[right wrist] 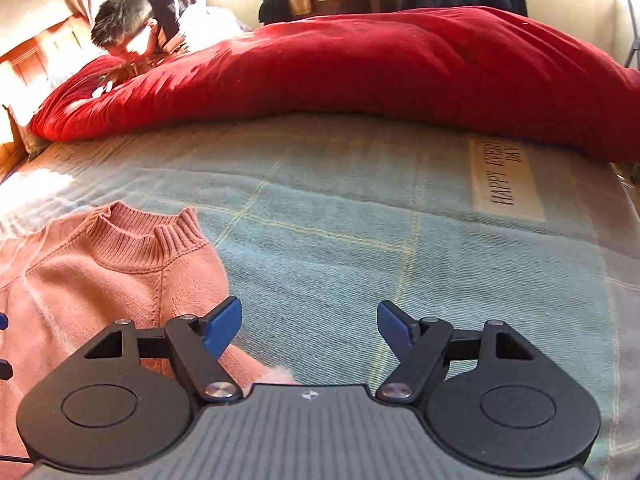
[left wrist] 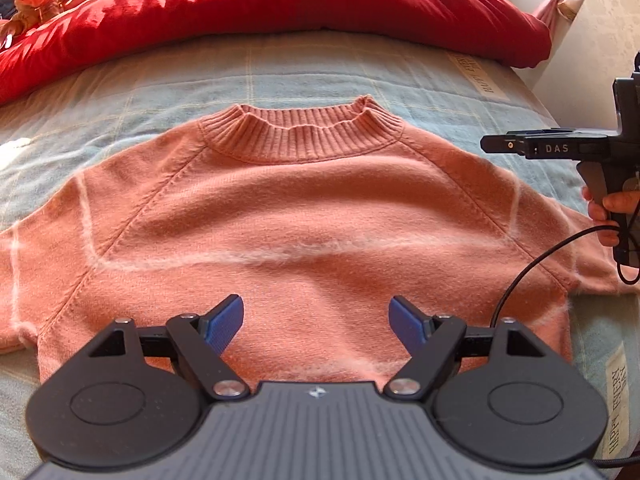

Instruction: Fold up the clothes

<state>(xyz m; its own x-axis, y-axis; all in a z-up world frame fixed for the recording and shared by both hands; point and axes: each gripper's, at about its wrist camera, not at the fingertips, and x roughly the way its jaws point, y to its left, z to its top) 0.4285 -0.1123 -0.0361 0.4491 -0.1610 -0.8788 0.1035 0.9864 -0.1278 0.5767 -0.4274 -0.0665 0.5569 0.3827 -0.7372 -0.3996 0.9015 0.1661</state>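
A salmon-pink knitted sweater (left wrist: 304,216) lies flat and spread out on a pale blue-green checked bedspread (right wrist: 360,232), front up, with its ribbed collar (left wrist: 300,132) pointing toward the far side of the bed, where a red duvet (left wrist: 280,4) is heaped in a long ridge. The body runs from the collar back toward the cameras, while the two short sleeves reach out to either side, so across the sleeves the garment spans more than it does from collar to hem. Thin pale fuzzy lines cross the chest and both sleeves. The left gripper (left wrist: 316,322) hangs over the lower middle of the sweater's body, tilted downward, its blue pads (left wrist: 224,326) set wide apart with nothing between them. The right gripper (right wrist: 310,326) sits above the sweater's right edge, one blue pad over the pink knit and the other over bare bedspread, jaws wide and empty; in the left wrist view it shows side-on, a hand (left wrist: 612,210) wrapped on its handle. Beyond the duvet a person leans over the bed
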